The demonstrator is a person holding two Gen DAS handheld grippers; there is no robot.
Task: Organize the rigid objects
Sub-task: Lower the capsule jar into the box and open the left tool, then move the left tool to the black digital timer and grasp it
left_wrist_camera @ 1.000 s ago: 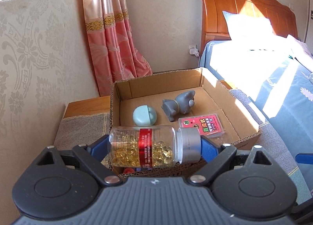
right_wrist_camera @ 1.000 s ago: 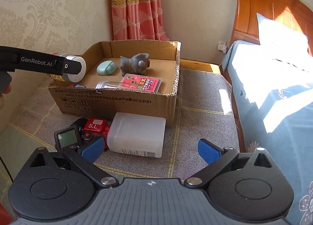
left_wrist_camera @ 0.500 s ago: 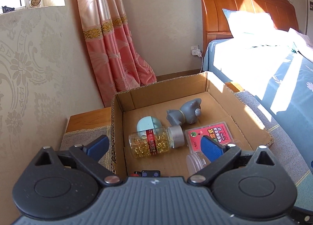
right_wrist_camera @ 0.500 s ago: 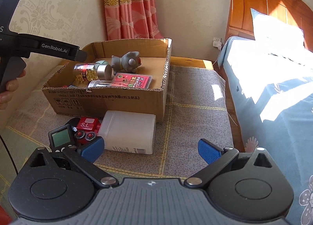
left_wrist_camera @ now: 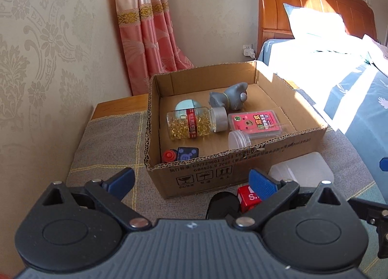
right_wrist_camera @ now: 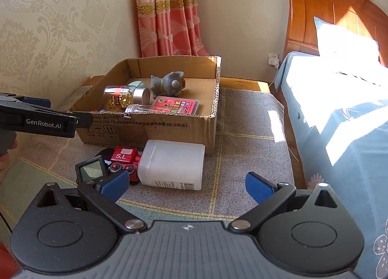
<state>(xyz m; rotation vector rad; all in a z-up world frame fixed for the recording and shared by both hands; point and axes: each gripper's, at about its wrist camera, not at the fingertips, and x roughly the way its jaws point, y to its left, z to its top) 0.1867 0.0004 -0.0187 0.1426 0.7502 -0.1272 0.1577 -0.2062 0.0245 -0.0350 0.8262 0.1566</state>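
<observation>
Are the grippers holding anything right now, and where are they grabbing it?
Nothing. The left gripper and right gripper are both open and empty. The capsule bottle lies on its side in the cardboard box.

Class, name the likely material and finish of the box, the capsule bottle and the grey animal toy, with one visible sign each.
Box: brown corrugated cardboard, matte; fluted cut edges show.
Capsule bottle: clear glossy plastic or glass, capsules visible inside; the cap looks like matte silver metal or plastic.
Grey animal toy: probably moulded rubber or vinyl, smooth, soft sheen.
</observation>
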